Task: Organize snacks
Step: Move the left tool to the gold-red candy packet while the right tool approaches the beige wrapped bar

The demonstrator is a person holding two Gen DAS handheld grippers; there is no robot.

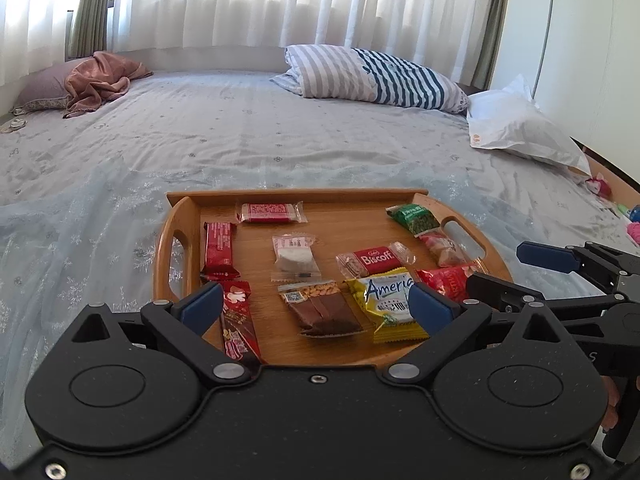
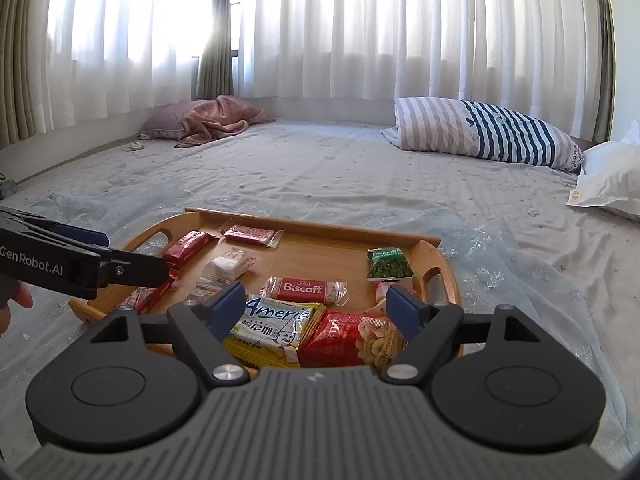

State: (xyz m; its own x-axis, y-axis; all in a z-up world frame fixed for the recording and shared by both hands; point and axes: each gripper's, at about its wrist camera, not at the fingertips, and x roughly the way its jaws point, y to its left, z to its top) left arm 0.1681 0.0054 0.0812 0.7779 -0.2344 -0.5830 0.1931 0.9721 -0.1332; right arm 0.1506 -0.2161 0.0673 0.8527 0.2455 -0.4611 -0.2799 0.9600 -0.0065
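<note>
A wooden tray (image 1: 296, 194) (image 2: 320, 226) lies on the bed with several wrapped snacks spread over it. Among them are a Biscoff biscuit (image 1: 374, 259) (image 2: 302, 289), a yellow packet (image 1: 390, 304) (image 2: 272, 328), a green pea packet (image 1: 414, 219) (image 2: 388, 266), a red nut packet (image 2: 352, 340), a red bar (image 1: 219, 248) and a chocolate-peanut bar (image 1: 320, 308). My left gripper (image 1: 316, 304) hovers open over the tray's near side, holding nothing. My right gripper (image 2: 316, 306) is open above the yellow and red packets, apart from them.
The tray rests on a pale blue sheet (image 1: 240, 140). A striped pillow (image 1: 372, 74) and a white pillow (image 1: 516, 124) lie at the back right, a pink blanket (image 1: 100, 80) at the back left. Small toys (image 1: 600, 186) sit by the bed's right edge. Curtains hang behind.
</note>
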